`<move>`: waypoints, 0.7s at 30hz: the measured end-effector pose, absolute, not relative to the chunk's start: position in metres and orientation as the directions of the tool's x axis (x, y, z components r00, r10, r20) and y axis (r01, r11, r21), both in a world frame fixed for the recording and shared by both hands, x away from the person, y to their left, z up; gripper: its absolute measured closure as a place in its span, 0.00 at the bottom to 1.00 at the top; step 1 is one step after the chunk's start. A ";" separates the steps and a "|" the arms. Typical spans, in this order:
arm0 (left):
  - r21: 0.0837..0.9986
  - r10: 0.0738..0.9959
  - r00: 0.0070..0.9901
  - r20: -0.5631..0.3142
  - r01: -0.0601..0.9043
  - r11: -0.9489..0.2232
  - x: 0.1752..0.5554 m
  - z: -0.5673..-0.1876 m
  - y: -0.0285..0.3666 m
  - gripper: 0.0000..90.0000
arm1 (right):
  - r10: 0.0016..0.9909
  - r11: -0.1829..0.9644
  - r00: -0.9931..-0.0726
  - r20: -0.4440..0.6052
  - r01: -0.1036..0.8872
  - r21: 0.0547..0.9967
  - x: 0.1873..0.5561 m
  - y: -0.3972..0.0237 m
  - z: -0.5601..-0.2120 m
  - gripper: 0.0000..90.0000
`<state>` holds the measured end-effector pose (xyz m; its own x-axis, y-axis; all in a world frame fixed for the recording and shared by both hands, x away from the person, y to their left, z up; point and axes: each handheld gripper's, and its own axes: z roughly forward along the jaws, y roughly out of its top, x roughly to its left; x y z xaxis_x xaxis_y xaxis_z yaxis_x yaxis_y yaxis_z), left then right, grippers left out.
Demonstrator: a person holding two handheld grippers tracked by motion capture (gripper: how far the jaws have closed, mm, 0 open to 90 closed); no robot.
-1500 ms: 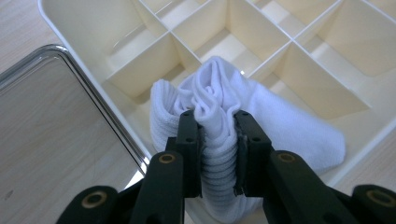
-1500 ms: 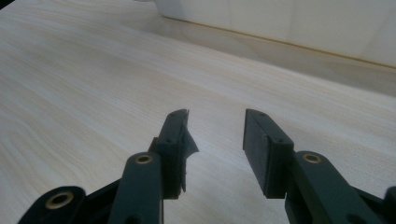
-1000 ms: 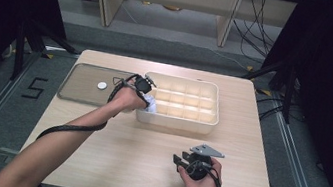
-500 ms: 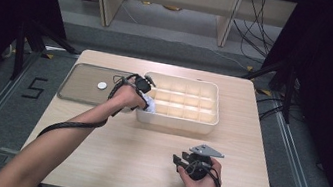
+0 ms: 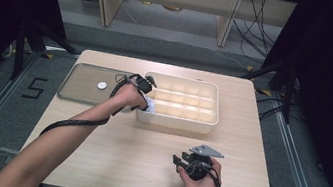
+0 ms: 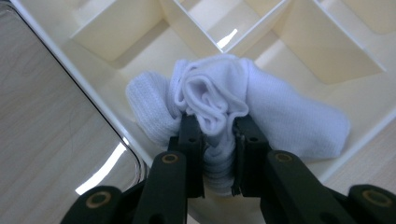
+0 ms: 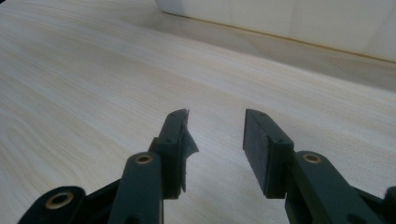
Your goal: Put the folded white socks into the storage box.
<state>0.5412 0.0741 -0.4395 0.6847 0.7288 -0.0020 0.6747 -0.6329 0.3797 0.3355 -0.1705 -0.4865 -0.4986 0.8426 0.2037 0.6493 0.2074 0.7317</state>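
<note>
Your left gripper (image 6: 218,154) has its jaws pinching a bunched white knitted sock (image 6: 233,107), which sits in the near-left corner compartment of the cream plastic divided tray (image 5: 178,120). Part of the sock drapes against the tray's wall. Just left of the tray lies a clear flat lid (image 5: 79,91) with a small white disc (image 5: 102,85) on it. Your right gripper (image 7: 215,149) hovers low over the pale wooden table (image 5: 146,146), near its front edge, jaws spread with nothing between them, well apart from the tray.
</note>
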 end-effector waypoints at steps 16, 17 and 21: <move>0.474 0.754 0.647 -0.112 0.702 -0.532 0.541 -0.423 0.082 0.64 | 0.845 0.206 -0.496 0.200 0.647 0.735 0.336 -0.173 -0.486 0.67; 0.481 0.753 0.648 -0.116 0.700 -0.528 0.541 -0.421 0.082 0.62 | 0.845 0.206 -0.496 0.199 0.646 0.735 0.336 -0.173 -0.486 0.67; 0.538 0.755 0.648 -0.095 0.672 -0.509 0.543 -0.412 0.081 0.58 | 0.855 0.212 -0.487 0.181 0.646 0.733 0.335 -0.172 -0.485 0.67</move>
<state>0.5427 0.0808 -0.4122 0.6484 0.7554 -0.0945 0.6718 -0.5093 0.5379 0.3354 -0.1723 -0.4854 -0.4868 0.8545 0.1812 0.6459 0.2125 0.7333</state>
